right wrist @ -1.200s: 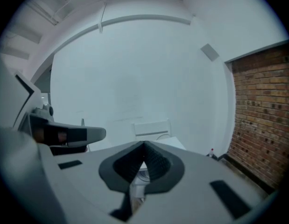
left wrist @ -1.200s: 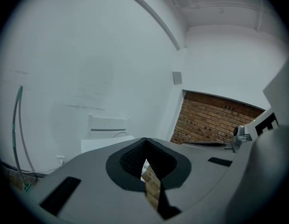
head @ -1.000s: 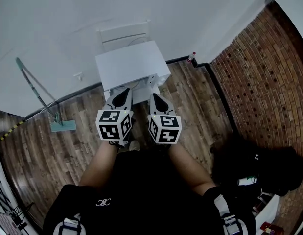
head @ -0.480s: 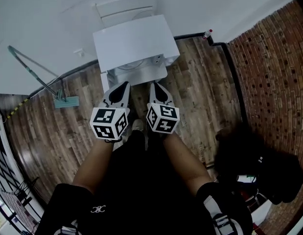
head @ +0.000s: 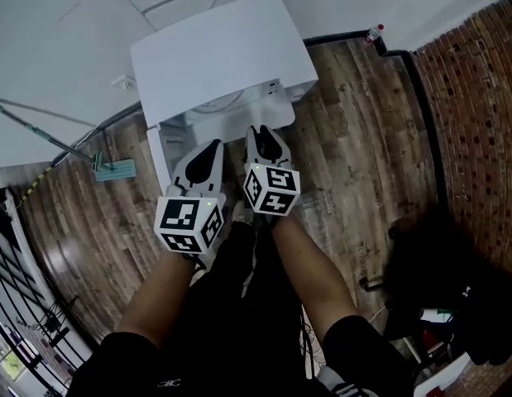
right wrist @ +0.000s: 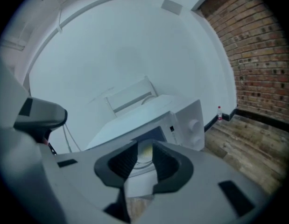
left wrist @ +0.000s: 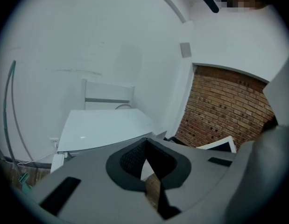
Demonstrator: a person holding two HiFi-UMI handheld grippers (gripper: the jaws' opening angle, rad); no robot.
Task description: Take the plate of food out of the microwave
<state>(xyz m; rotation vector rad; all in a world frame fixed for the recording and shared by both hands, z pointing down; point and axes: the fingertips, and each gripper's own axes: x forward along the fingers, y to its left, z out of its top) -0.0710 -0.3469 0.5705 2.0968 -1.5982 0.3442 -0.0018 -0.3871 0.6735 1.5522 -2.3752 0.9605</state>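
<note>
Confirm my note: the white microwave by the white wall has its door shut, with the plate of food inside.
Not quite: the door is open, swung out to the left, as the head view shows. The rest holds: the white microwave stands by the white wall, and the right gripper view looks into it at the plate of food inside.

Bright, even indoor light fills all three views, with only soft shadows. A small glint marks the top of the white box-shaped microwave (left wrist: 104, 127). Both gripper views bulge, black at every rim. The red brick wall (left wrist: 219, 106) curves at 3 o'clock, and the foreground at 6 o'clock is blurred.
</note>
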